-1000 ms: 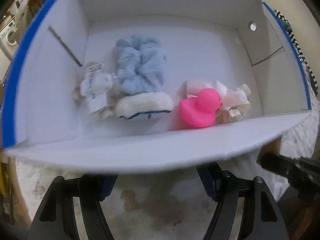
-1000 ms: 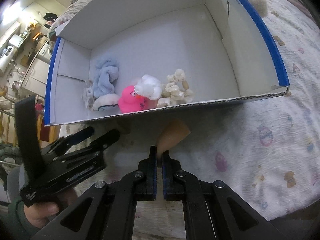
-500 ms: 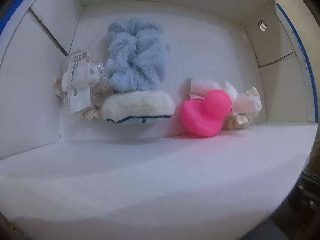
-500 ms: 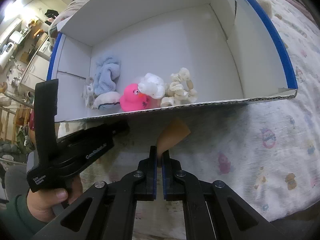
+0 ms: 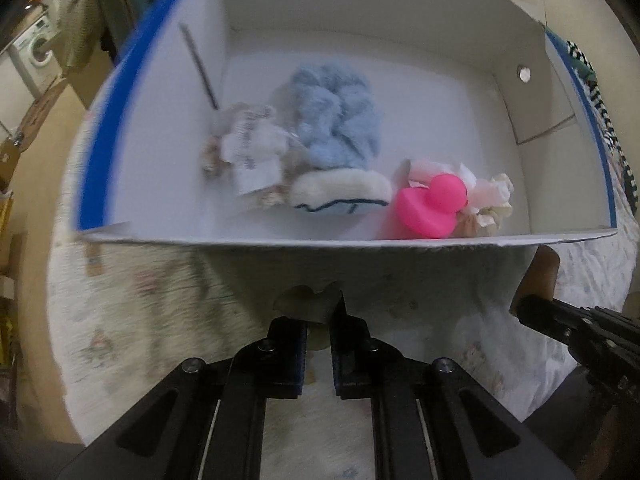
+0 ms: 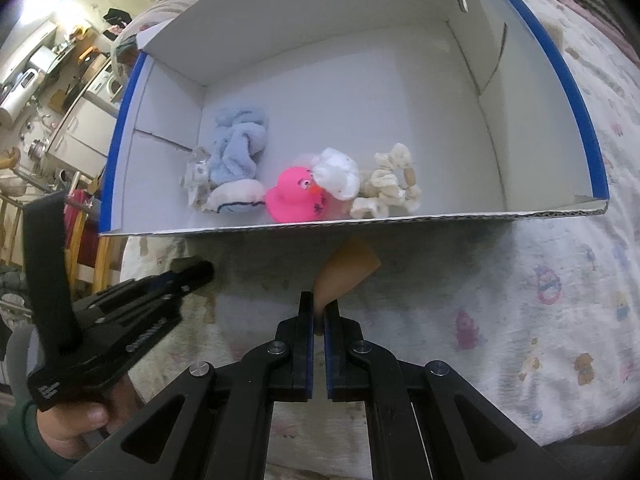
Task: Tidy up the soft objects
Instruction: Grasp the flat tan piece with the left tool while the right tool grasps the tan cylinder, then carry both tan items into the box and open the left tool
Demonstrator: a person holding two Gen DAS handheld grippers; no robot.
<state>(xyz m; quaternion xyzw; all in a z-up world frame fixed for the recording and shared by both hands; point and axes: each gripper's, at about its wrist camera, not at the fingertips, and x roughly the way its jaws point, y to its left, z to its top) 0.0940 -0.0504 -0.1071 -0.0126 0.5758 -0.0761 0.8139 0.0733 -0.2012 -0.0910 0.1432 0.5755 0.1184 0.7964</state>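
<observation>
A white cardboard box (image 5: 360,8) (image 6: 320,12) with blue edges lies open on a printed cloth. Along its near wall sit a tagged little toy (image 5: 248,152), a light blue fluffy cloth (image 5: 336,120) (image 6: 240,144), a white plush piece (image 5: 340,196), a pink duck (image 5: 432,208) (image 6: 296,196), a white cloth bundle (image 6: 336,172) and a cream knotted piece (image 6: 392,188). My left gripper (image 5: 319,320) (image 6: 196,272) hangs just in front of the box, shut on a small pale soft piece (image 5: 308,302). To its right, my right gripper (image 6: 319,308) (image 5: 524,308) is shut on a tan soft piece (image 6: 346,268) (image 5: 540,276).
The cloth (image 6: 520,300) under the box is white with small cartoon prints. A hand in a green sleeve (image 6: 60,420) holds the left gripper. Kitchen furniture and a washing machine (image 5: 38,46) stand beyond the box's left side. The right half of the box floor is bare.
My left gripper's jaws were wide open a second ago and are now closed on the pale piece. Its view swung in over the box and back out. The right gripper kept still.
</observation>
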